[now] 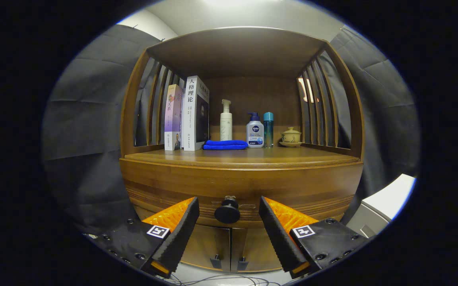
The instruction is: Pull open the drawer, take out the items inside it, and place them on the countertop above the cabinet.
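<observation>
A wooden cabinet stands straight ahead, its drawer front [304,190] shut flush under the countertop [245,157]. A round dark knob [227,212] sticks out of the middle of the drawer. My gripper [229,208] is open, one finger on each side of the knob with a gap to each, so neither finger touches it. What lies inside the drawer is hidden.
On the countertop, at the back, stand two books [187,115], a folded blue cloth [225,145], a white pump bottle [226,121], a pump dispenser [255,131], a teal-capped bottle [268,129] and a small lidded pot [291,137]. Two lower doors [229,250] sit under the drawer; cables [221,281] lie on the floor.
</observation>
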The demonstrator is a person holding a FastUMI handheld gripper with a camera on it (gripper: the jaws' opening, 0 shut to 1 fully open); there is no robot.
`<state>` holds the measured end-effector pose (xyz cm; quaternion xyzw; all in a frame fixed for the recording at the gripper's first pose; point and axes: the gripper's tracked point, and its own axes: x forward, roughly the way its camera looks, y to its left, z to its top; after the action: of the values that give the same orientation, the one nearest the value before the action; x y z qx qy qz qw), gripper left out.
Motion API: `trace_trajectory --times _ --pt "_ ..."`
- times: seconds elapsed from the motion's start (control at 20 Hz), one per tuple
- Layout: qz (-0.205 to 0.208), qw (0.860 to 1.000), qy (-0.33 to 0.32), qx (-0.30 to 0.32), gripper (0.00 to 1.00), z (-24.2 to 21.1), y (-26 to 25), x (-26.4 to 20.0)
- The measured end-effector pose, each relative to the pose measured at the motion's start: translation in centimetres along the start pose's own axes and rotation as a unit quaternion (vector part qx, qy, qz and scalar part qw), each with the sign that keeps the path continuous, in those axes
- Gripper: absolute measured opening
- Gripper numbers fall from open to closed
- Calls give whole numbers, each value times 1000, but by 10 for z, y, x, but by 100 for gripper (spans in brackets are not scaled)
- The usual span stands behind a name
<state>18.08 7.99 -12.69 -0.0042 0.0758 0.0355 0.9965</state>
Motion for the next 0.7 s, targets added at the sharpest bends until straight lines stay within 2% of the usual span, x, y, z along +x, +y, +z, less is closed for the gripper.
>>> trace_trajectory --times 0.35,0.7 --pt "-16 997 59 48 78 -39 -2 32" --pt "-22 998 48 18 62 -39 2 33"
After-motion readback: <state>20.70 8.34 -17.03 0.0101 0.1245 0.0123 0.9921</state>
